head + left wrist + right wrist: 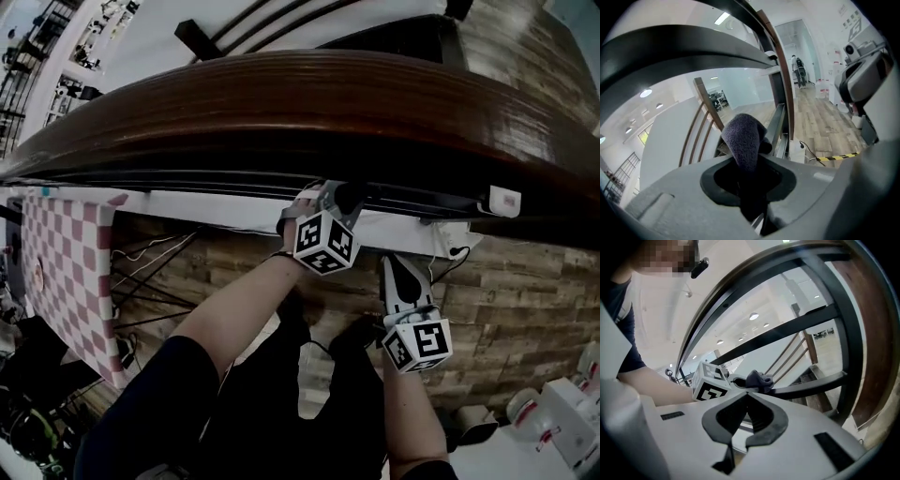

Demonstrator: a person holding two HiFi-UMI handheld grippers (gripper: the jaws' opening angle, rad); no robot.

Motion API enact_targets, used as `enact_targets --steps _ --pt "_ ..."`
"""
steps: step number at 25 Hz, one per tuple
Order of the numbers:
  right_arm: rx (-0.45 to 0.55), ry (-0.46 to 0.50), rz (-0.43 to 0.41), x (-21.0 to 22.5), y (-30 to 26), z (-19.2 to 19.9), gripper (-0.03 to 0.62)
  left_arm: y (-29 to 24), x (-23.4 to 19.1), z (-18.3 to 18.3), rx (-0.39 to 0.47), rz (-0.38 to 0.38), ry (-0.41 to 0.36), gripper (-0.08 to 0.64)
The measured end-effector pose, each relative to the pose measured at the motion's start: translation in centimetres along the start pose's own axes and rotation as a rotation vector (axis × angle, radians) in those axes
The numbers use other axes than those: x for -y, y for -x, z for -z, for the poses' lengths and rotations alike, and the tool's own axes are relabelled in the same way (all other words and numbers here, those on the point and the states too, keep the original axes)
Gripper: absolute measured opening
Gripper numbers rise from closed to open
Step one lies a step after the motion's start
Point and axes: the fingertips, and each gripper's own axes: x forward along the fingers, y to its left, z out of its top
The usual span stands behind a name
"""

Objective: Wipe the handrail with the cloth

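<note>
Your left gripper (749,178) clamped on dark cloth (743,136), cloth bunched up out of jaws. Cloth sits just under lower edge of wooden handrail (309,94). Your right gripper (747,393) closed, jaw tips together, nothing between, held below left one, apart from handrail.

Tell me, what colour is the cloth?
The cloth is dark grey, seen best in the left gripper view.

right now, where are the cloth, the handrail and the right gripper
cloth (743,136), left gripper view, on its folded top above the jaws
handrail (281,103), head view, on its brown wooden top
right gripper (747,393), right gripper view, where its jaw tips meet
</note>
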Motion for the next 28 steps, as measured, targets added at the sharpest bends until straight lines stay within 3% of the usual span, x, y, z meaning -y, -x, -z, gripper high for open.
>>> enact_targets --steps 6,15,23,28 --pt "-0.054 0.041 -0.122 -6.9 -4.2 -0.2 0.011 5.2 -6.3 7.6 -0.06 -0.088 0.079 0.066" --pt "-0.114 0.094 -0.217 -15.2 -10.4 -0.1 0.011 11.1 -13.4 16.4 -0.114 -0.18 0.15 0.064" --pt "-0.124 0.113 -0.271 -18.5 -12.5 -0.3 0.011 15.5 -17.8 22.8 -0.202 -0.266 0.196 0.064" --pt "-0.129 0.106 -0.266 -17.6 -11.2 -0.4 0.011 15.6 -17.4 22.6 -0.222 -0.29 0.235 0.064"
